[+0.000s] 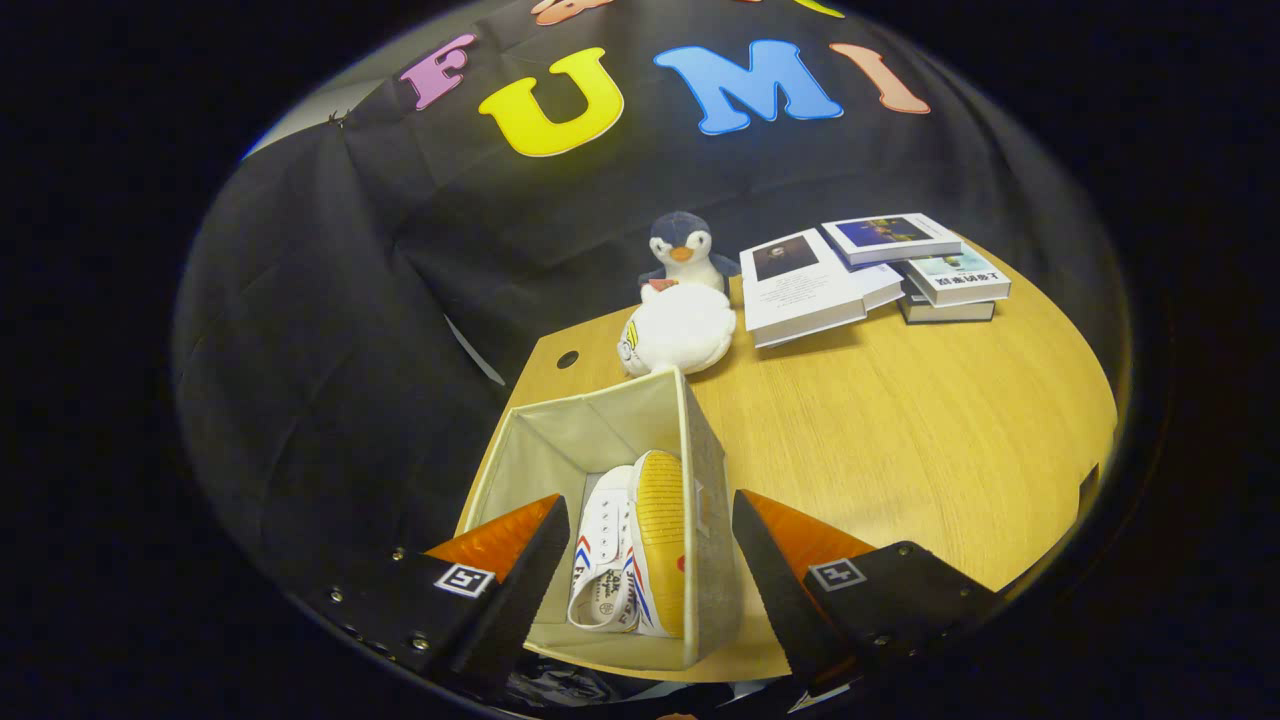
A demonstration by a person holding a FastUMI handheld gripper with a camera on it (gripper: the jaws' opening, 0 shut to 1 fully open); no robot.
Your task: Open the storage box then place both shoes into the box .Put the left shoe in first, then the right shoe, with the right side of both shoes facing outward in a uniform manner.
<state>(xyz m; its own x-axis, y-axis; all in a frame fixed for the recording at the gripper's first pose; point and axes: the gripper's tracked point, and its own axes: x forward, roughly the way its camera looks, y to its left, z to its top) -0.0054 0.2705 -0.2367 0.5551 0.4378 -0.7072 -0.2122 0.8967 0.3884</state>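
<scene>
The claw (650, 560) is held above the storage box (600, 440) and its two fingers are spread wide, with nothing between them that they press. One finger (510, 580) is over the left part of the box and the other finger (780, 580) is just outside the right wall of the box, above the counter (900, 430).

The box is open at the top. It is a pale fabric box and it stands at the near left part of the wooden counter, close to the edge. Both shoes are inside it, side by side and touching, against the right wall. The first shoe (603, 555) is white with red and blue stripes on its side, and its opening with the laces faces the camera. The second shoe (660, 535) stands on its side next to it, between the first shoe and the wall, and shows its yellow sole upward. The left half of the box floor is free.

Beyond the box, just behind its far corner, lies a white soft toy (680, 330), and a penguin toy (683, 250) sits upright behind that one, touching it. To the right of the toys there is a group of books (870, 275), some laid over the others. A small dark hole (567, 358) is in the counter, left of the white toy.
</scene>
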